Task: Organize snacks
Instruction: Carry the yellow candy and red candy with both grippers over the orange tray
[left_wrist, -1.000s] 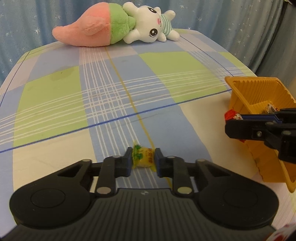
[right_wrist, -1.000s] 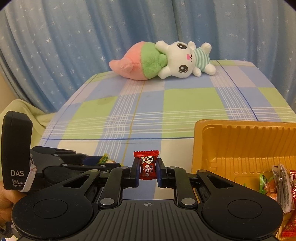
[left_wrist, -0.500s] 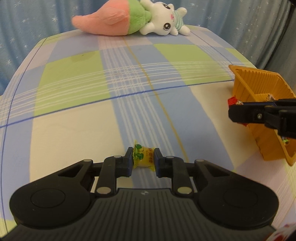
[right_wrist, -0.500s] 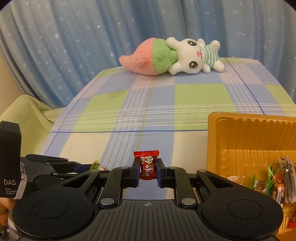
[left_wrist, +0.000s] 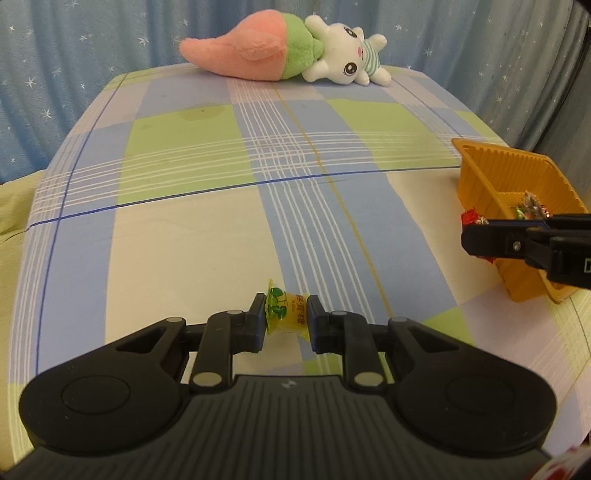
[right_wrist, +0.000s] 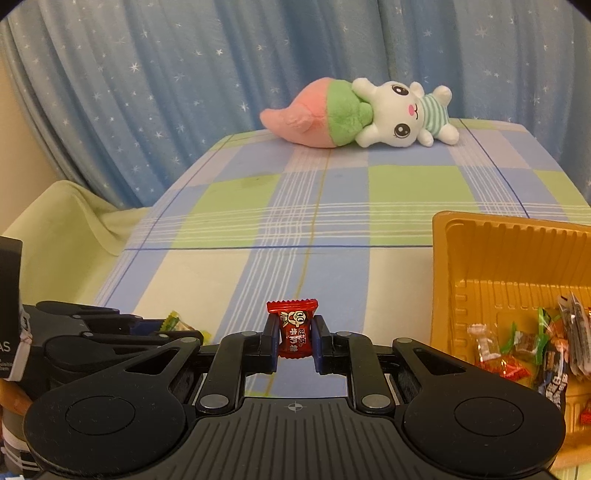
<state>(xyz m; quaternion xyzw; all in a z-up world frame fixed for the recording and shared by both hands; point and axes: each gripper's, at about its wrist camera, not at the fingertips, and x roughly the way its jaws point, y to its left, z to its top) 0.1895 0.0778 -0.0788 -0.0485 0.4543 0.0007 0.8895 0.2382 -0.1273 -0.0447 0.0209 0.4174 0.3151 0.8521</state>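
Left hand-held gripper (left_wrist: 286, 317) pinches a yellow candy (left_wrist: 287, 314), glossy wrapper with green print and small orange characters, unreadable. Right hand-held gripper (right_wrist: 294, 334) is clamped on a red candy (right_wrist: 293, 330), crinkled foil with a cartoon face. Both candies are held above the plaid cloth (left_wrist: 184, 229). Only the right wrist view shows inside the ribbed orange plastic tray (right_wrist: 480, 258): assorted wrapped snacks (right_wrist: 524, 350). A plush rabbit (right_wrist: 399, 114) lies at the far edge.
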